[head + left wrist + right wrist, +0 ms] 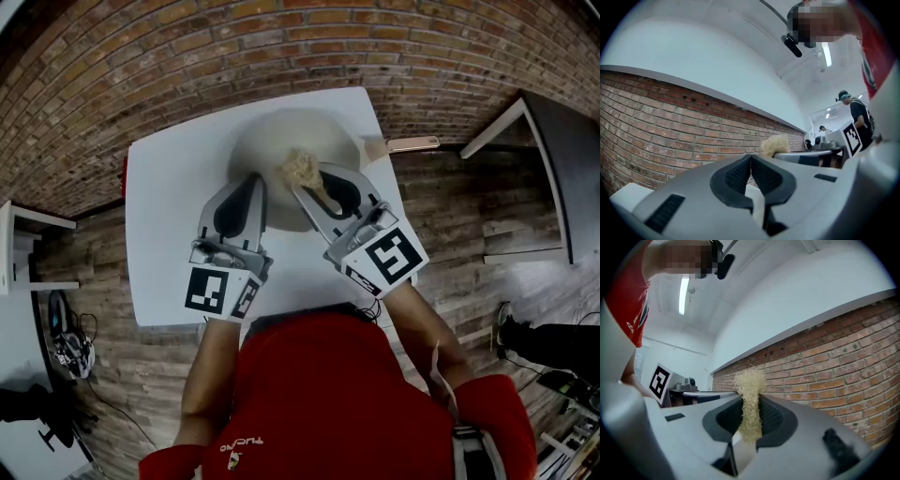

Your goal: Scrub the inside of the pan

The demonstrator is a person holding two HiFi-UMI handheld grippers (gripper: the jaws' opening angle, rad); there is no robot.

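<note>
Head view: pale pan on white table.
Right tongs clamp fibrous scrubber over pan; left tongs closed, empty.

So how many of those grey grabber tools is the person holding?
2. The left gripper, jaws shut on nothing, is over the left side of the pan; the right gripper, jaws shut on a straw-coloured scrubber, is over its middle.

Brick wall ahead of the right gripper, white table under it, plank floor around, dark table to its right.
</note>
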